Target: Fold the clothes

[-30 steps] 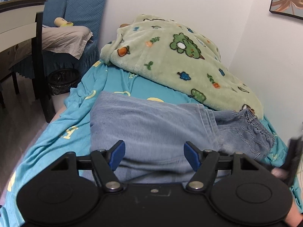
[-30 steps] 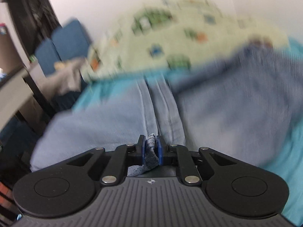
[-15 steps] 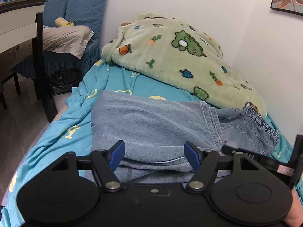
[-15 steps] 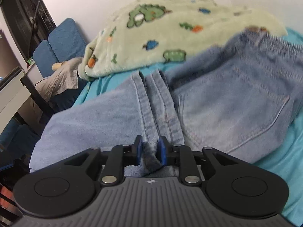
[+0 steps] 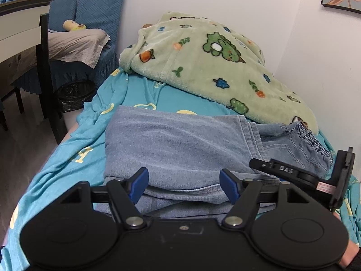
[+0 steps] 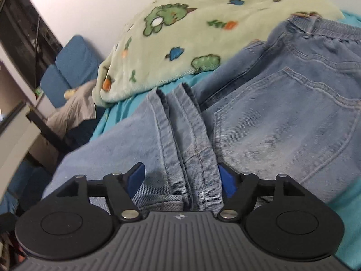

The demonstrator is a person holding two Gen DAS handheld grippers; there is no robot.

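My right gripper [image 6: 181,177] has its jaws spread wide, with nothing clamped between the blue pads [image 6: 226,180]. It sits low over the jeans [image 6: 270,117], and the doubled leg hems with their stitched seams run up between the two pads; I cannot tell whether the pads touch the cloth. Just to the right of those hems I see the back pocket and, farther off, the elastic waistband.

My left gripper [image 5: 183,184] is also wide apart and holds nothing, poised at the near edge of the jeans [image 5: 178,144]. From this side the jeans lie folded over on themselves, legs doubled toward the waist, waistband to the right. The right gripper [image 5: 300,174] shows at the jeans' right end as a black frame over the waistband area.

The jeans rest on a turquoise bedsheet [image 5: 67,158] printed with yellow shapes. Beyond the jeans, against the wall, lies a green fleece blanket [image 5: 203,67] with cartoon animals, its edge just behind the waistband. Left of the jeans, off the bed, stand blue-covered chairs [image 5: 90,6].
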